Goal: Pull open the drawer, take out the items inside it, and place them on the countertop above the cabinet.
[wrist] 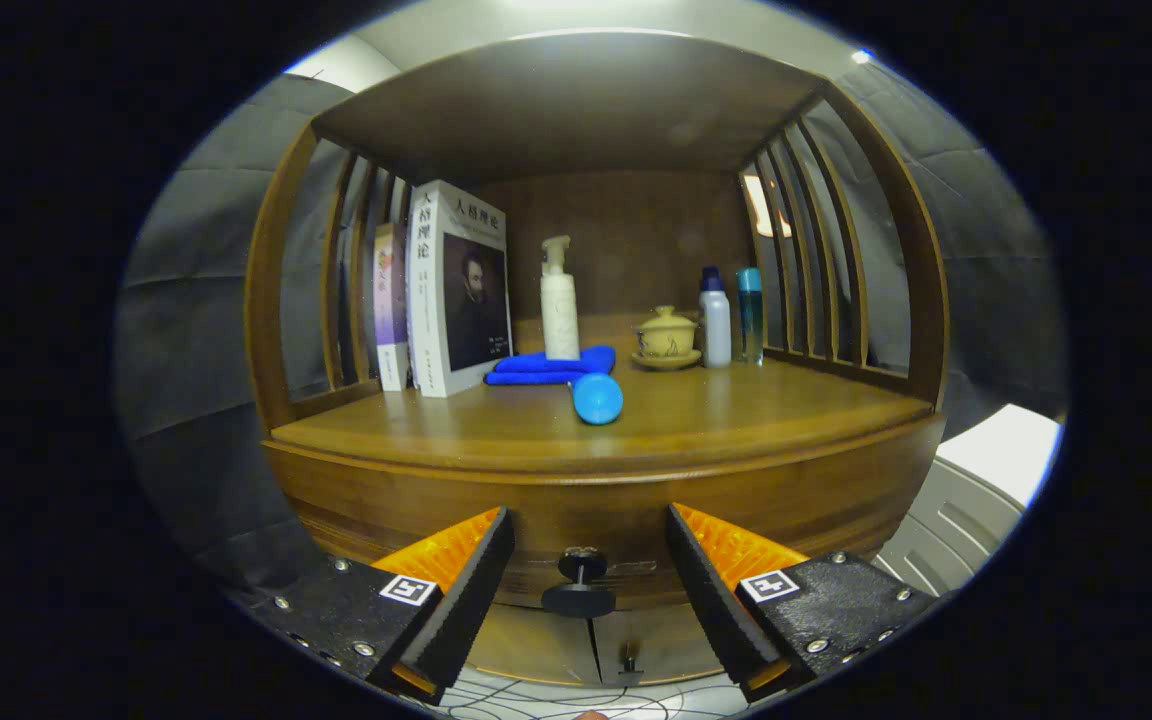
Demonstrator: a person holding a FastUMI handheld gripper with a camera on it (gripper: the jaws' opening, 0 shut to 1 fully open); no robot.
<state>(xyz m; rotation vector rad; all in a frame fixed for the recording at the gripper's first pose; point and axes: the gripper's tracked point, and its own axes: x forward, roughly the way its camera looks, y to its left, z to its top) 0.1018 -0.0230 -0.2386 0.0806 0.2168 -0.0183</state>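
A brown wooden cabinet faces me, its drawer (586, 520) closed under the countertop (736, 420). The drawer's dark round knob (579, 583) sticks out toward me. My gripper (588, 560) is open, and the knob sits between the two fingers without touching either. On the countertop lie a folded blue cloth (548, 366) and a blue rounded object (597, 398) near the front. The drawer's contents are hidden.
On the countertop stand two books (456, 290) at the left, a white pump bottle (559, 300), a lidded yellow cup on a saucer (667, 338) and two small bottles (726, 318). Slatted side walls and a roof enclose the shelf. Cabinet doors (586, 640) sit below the drawer.
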